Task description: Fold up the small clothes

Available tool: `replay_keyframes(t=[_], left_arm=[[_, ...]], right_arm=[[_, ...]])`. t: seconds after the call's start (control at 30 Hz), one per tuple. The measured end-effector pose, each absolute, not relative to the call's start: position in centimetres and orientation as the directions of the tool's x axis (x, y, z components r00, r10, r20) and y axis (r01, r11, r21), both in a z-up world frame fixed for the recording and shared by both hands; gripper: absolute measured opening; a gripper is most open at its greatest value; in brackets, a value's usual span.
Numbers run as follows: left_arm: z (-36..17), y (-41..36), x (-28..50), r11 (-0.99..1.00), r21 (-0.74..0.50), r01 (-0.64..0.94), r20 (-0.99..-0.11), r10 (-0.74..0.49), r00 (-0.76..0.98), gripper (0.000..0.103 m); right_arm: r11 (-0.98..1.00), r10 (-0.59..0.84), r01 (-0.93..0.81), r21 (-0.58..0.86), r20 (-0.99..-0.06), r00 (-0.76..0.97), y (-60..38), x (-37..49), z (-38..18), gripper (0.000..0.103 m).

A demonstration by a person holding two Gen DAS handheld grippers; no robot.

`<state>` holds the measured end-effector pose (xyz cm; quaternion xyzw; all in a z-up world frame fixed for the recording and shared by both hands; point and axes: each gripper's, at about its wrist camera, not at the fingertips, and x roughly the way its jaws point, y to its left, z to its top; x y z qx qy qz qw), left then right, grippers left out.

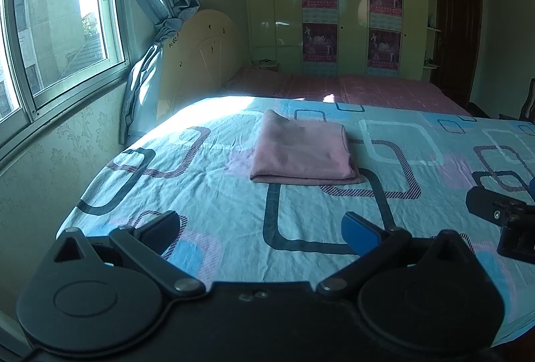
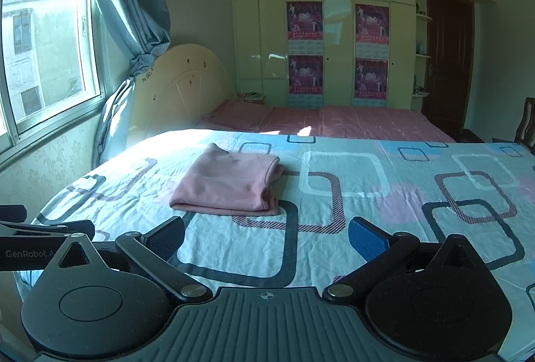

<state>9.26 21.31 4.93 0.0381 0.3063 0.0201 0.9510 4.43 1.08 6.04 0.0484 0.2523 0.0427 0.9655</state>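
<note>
While pink garment (image 2: 227, 183) lies folded, "GenRobot" marks left gripper (image 2: 40, 238).

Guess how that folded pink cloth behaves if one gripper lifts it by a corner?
The pink cloth is probably floppy: soft, rounded edges on its stacked layers suggest a corner lift would unfold it. It looks light, barely denting the patterned sheet. If pushed, it would likely bunch up, or drag that wrinkled sheet, rather than slide cleanly.
</note>
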Motion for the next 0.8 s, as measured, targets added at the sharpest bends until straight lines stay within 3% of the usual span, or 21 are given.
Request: replay_keyframes(t=[0.8], left_arm=[[3.9, 20.6, 11.5, 0.996, 0.085, -0.007, -0.586, 0.056, 0.808, 0.099]], right_arm=[[0.991, 0.107, -0.053, 0.119, -0.517, 0.849, 0.5, 6.4, 4.8, 0.103]])
